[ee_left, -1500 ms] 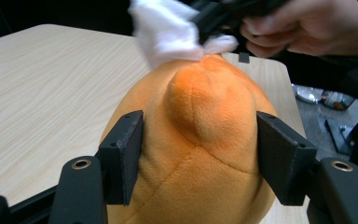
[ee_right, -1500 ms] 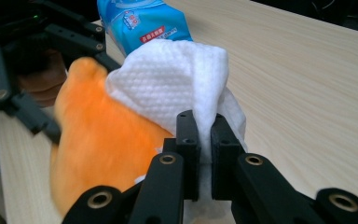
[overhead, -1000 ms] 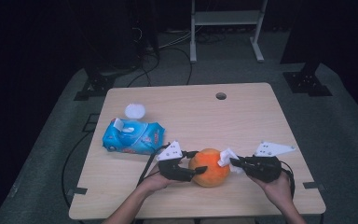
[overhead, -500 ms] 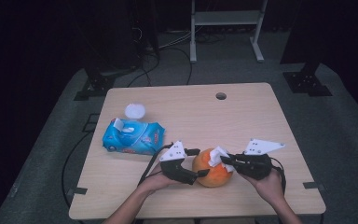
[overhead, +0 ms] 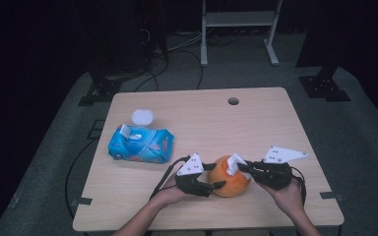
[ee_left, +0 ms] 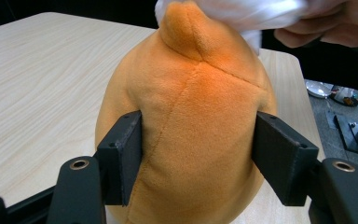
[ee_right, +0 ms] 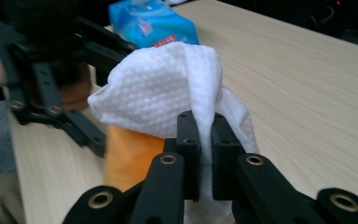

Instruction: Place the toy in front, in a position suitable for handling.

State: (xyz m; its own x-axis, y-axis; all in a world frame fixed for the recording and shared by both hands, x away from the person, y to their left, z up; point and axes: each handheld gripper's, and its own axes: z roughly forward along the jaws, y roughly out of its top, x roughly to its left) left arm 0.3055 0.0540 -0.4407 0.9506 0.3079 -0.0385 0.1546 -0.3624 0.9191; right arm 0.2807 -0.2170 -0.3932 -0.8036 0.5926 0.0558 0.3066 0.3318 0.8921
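Wiping the orange plush toy (overhead: 230, 178) is the step in hand; it is sitting near the tabletop's (overhead: 256, 123) front edge. The left claw (ee_left: 196, 163) has just been closing, its pads pressing the toy's flanks. The right claw (ee_right: 206, 140) is pinching a white wipe (ee_right: 168, 93) fully shut against the toy's top. Next, judged: dragging the wipe across fabric while bracing. The blue wipe pack (overhead: 141, 144) and a white lid (overhead: 142, 117) are lying well apart, obstructing nothing.

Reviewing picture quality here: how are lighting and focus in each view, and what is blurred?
High view: table lit evenly, surroundings almost black, slightly soft. Left gripper view: orange plush toy sharp and bright, white wipe overexposed at the top. Right gripper view: wipe weave crisp near the jaws, blue wipes pack and left gripper blurred and dark.
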